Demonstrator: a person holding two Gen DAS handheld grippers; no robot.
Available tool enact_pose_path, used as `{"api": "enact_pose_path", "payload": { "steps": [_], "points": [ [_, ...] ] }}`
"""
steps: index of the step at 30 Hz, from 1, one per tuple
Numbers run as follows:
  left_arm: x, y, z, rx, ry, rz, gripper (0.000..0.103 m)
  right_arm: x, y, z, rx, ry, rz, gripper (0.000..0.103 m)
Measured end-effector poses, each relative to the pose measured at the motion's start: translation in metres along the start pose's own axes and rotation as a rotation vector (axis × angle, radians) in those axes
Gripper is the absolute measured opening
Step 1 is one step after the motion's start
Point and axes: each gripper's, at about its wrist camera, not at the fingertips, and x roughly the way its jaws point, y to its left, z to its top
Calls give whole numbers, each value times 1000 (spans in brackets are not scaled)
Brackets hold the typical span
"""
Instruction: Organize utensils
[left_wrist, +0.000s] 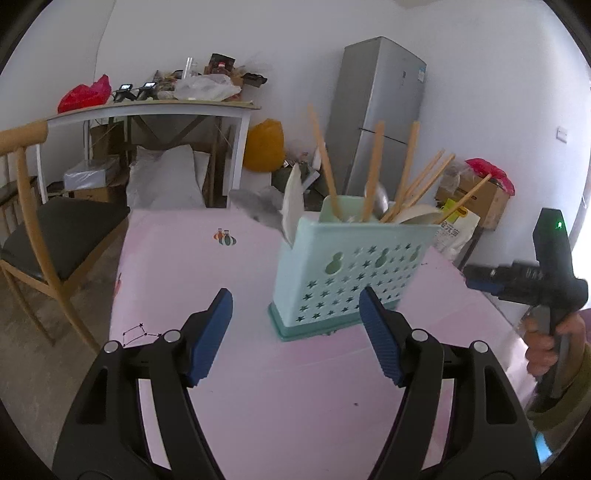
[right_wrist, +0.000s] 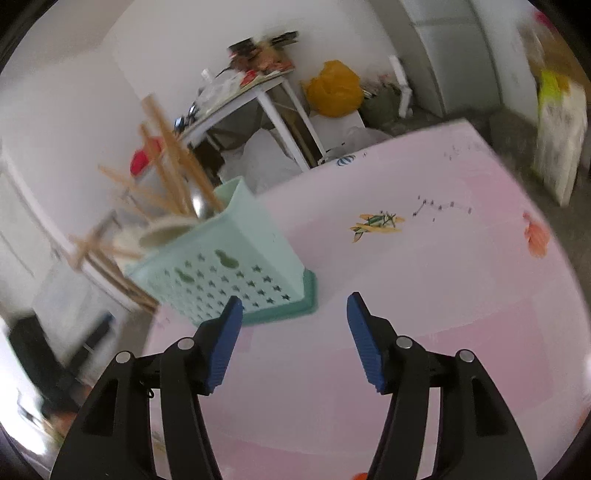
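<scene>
1. The caddy (left_wrist: 351, 266) is thin perforated plastic: light, I judge, stiff in the walls, top-heavy from the long handles, and likely to tip or slide on the smooth pink table (left_wrist: 258, 387) if pushed high up.
2. The chopsticks (left_wrist: 421, 184) look like light, rigid, slim wood; best pinched at mid-shaft, above the caddy rim.
3. The pale ladle (left_wrist: 417, 216) in the caddy looks smooth and may slip; its handle is the safer hold.
4. The caddy is mint green with star and gourd cut-outs and a darker base, standing upright on the table.
5. The left gripper (left_wrist: 295, 317) is just before the caddy, jaws apart, empty.
6. The right gripper (right_wrist: 294, 317) sits beside the caddy base, jaws apart, empty.
</scene>
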Motion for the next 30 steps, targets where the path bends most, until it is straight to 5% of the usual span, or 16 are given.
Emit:
{"api": "enact_pose_path", "payload": {
  "steps": [7, 11, 20, 30],
  "points": [
    [29, 2, -2, 81, 29, -83, 67, 18, -36, 3, 303, -15, 87, 58],
    [40, -6, 4, 122, 15, -139, 67, 34, -35, 15, 362, -18, 93, 57],
    [59, -25, 14, 132, -2, -151, 67, 77, -40, 22, 561, 23, 251, 57],
    [61, -22, 18, 65, -6, -144, 67, 78, -35, 9, 635, 3, 269, 57]
  ]
}}
